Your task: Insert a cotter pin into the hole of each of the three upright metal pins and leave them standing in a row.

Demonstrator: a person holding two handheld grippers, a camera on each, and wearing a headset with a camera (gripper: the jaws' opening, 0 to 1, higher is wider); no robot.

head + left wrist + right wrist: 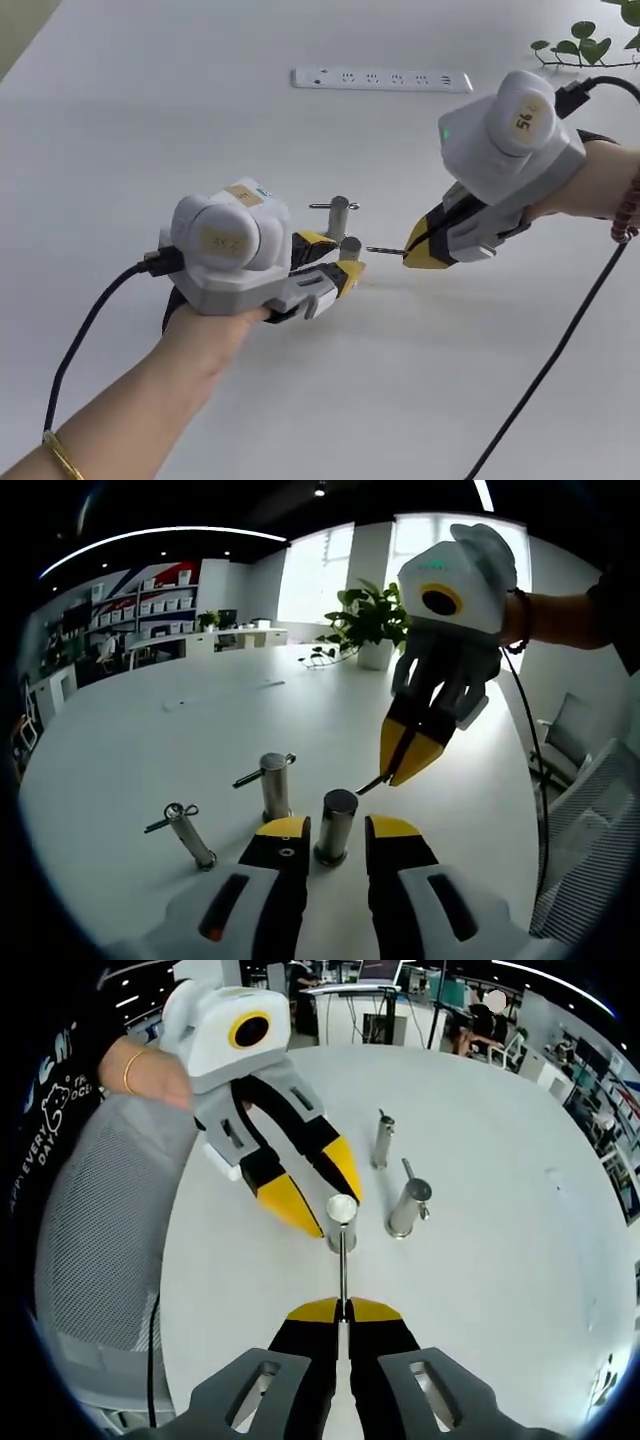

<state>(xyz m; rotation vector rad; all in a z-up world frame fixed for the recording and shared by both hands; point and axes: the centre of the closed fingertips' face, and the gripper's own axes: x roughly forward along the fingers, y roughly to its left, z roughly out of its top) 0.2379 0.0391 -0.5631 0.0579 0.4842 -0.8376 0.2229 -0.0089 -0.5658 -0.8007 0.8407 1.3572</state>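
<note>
The right hand-held gripper [410, 255], clenched on a cotter pin [385, 251], points it from 3 o'clock at the head of an upright metal pin [350, 246] on the white bench [300, 400]; whether the tip has entered the hole cannot be told. The left hand-held gripper [338, 257] is released, its jaws flanking this pin with a slim gap on each side in the left gripper view. In that view a second metal pin [274, 785] stands at 10 o'clock of it and a third metal pin [188, 835] at 9 o'clock, each with a cotter pin through its head
</note>
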